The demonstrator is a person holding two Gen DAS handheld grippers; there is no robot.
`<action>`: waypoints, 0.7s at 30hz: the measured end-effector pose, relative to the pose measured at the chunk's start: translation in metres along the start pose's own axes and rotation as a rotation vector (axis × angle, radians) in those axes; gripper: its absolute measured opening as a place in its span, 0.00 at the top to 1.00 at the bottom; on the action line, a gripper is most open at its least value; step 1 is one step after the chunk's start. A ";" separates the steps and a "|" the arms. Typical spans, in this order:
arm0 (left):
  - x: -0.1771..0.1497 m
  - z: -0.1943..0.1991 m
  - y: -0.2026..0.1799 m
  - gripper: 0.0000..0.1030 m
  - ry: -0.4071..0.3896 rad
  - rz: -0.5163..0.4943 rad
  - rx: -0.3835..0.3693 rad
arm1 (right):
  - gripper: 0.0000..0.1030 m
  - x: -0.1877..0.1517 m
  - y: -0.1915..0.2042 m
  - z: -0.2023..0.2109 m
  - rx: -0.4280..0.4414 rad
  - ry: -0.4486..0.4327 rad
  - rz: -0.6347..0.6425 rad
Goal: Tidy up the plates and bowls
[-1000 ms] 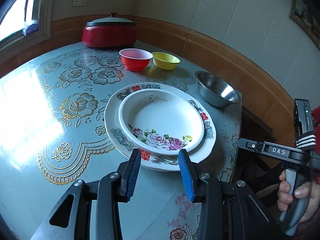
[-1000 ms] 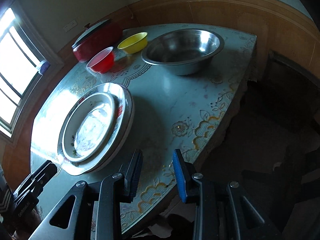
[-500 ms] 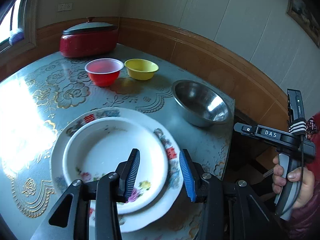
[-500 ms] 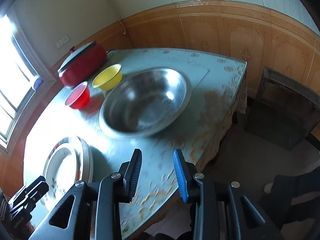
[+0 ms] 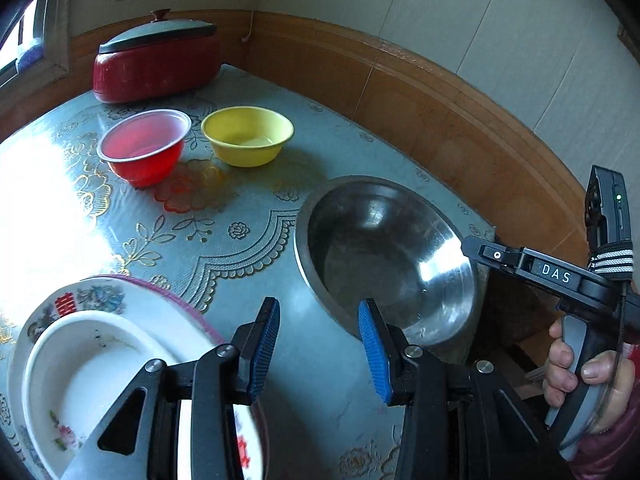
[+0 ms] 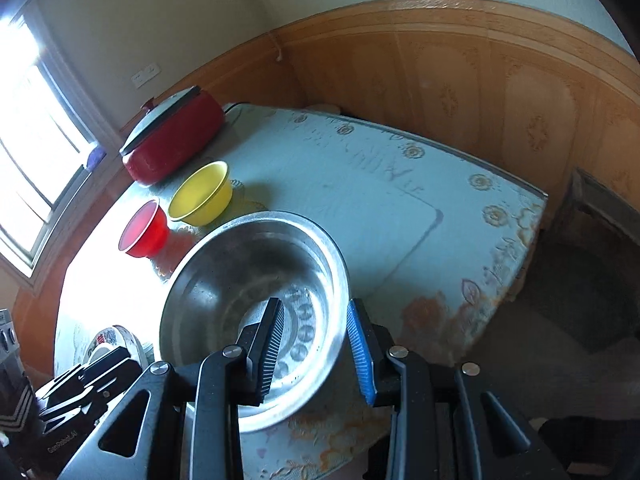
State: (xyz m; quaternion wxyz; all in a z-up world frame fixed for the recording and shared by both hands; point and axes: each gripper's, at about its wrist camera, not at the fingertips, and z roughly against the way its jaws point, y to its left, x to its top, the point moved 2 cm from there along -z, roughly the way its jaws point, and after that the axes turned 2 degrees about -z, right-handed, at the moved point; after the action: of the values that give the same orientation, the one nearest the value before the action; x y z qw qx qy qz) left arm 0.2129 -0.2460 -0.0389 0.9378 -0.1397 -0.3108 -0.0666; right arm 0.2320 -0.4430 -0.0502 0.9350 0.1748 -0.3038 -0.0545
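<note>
We hold two grippers over a table w/ a pale blue floral cloth (image 5: 248, 248).

Left gripper (image 5: 318, 350): jaws partly apart, nothing between the blue pads, only bare cloth shows in the gap. It hangs just past the rim of the stacked plates and just short of the steel bowl (image 5: 384, 256), touching neither.

Right gripper (image 6: 316, 354): jaws partly apart too and they've just been opening a bit more. In its own view the near right rim of the steel bowl (image 6: 256, 280) sits in the gap between the pads, but the pads aren't pressing on it; can't tell if a fingertip touches the metal. From the left view we see the right gripper's body (image 5: 560, 276) beside the bowl's right side, w/ a hand (image 5: 588, 376) around its handle.

Task items:
- Steel bowl: upright, empty, near the table's right edge.
- White bowl w/ flowers (image 5: 96, 372) sits inside the larger patterned plate (image 5: 96, 300), at the near left.
- Red translucent bowl (image 5: 144, 148) and yellow bowl (image 5: 248, 136) stand just beside each other, farther back, apart from the steel bowl.
- Red lidded pot (image 5: 156, 64) sits at the back by the wood-panelled wall, behind the two small bowls.
</note>
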 end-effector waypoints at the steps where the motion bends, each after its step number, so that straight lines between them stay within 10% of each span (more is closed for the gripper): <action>1: 0.001 -0.006 -0.001 0.59 0.012 0.009 0.011 | 0.66 0.003 0.000 -0.005 0.012 0.016 0.008; 21: 0.002 -0.011 0.013 0.75 0.050 0.015 0.199 | 0.68 -0.027 0.044 -0.055 0.135 0.174 0.181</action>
State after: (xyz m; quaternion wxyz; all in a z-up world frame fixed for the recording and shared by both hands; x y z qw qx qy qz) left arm 0.2232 -0.2372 -0.0493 0.9550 -0.0467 -0.2913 -0.0320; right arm 0.2423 -0.3803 -0.0903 0.9450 0.2131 -0.2392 0.0660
